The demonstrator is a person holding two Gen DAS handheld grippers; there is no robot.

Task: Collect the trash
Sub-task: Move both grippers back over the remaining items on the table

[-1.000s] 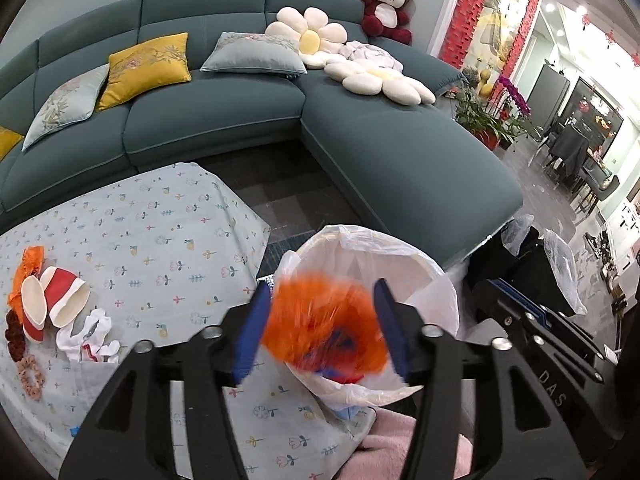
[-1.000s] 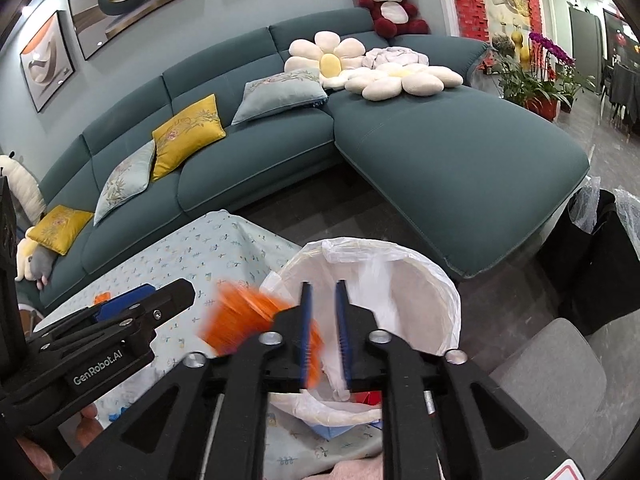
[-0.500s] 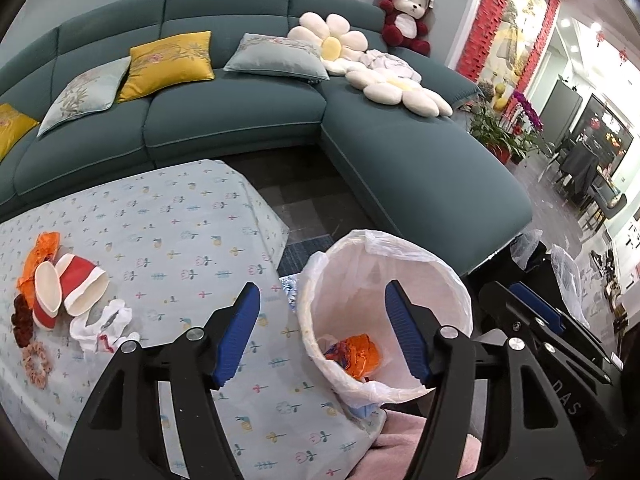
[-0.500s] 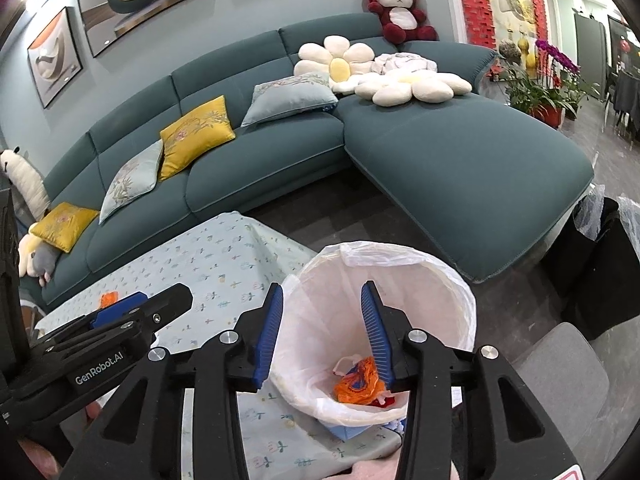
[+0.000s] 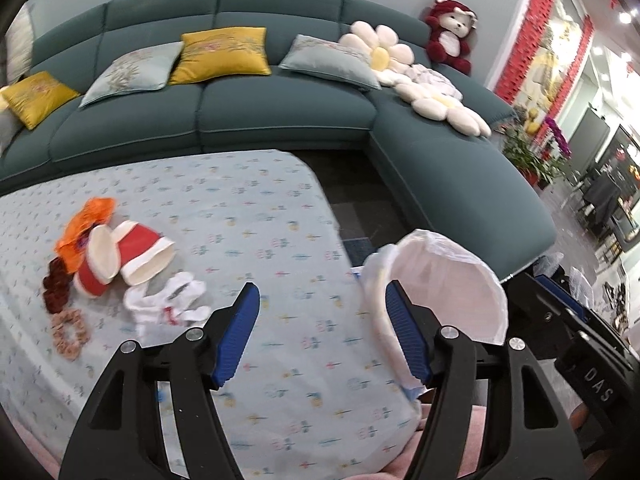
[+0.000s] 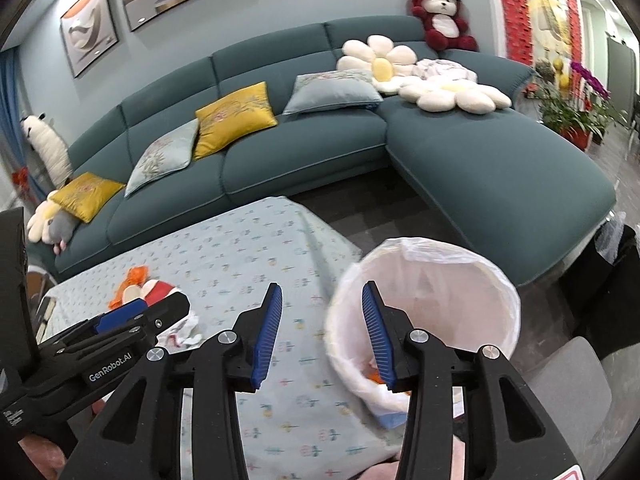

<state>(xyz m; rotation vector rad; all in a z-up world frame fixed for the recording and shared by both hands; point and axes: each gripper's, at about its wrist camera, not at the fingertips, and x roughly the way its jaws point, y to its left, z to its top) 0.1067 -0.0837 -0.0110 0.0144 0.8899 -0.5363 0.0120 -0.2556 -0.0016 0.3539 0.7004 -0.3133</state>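
- While both grippers hang above the near edge of the table (image 5: 256, 216), the left gripper (image 5: 320, 332) has its blue pads spread wide with nothing between them.
- Equally apart and empty, the right gripper (image 6: 322, 336) sits over the table's right corner, and its right finger overlaps the rim of the trash bin (image 6: 472, 280).
- That bin, lined with a white bag, stands just beside the table's right edge; a scrap of orange trash (image 6: 374, 374) shows inside it, partly hidden by the finger.
- On the left part of the floral tablecloth lies the remaining litter: an orange wrapper (image 5: 86, 220) at the far side, two red paper cups (image 5: 124, 256) tipped on their sides and touching it, and crumpled white tissue (image 5: 168, 304) just nearer.
- Left of the cups are dark red rings (image 5: 56, 286) and a pinkish scrunchie (image 5: 70, 334), near the table's left edge.
- Behind the table runs a teal sofa (image 5: 280, 112) with yellow and grey cushions.
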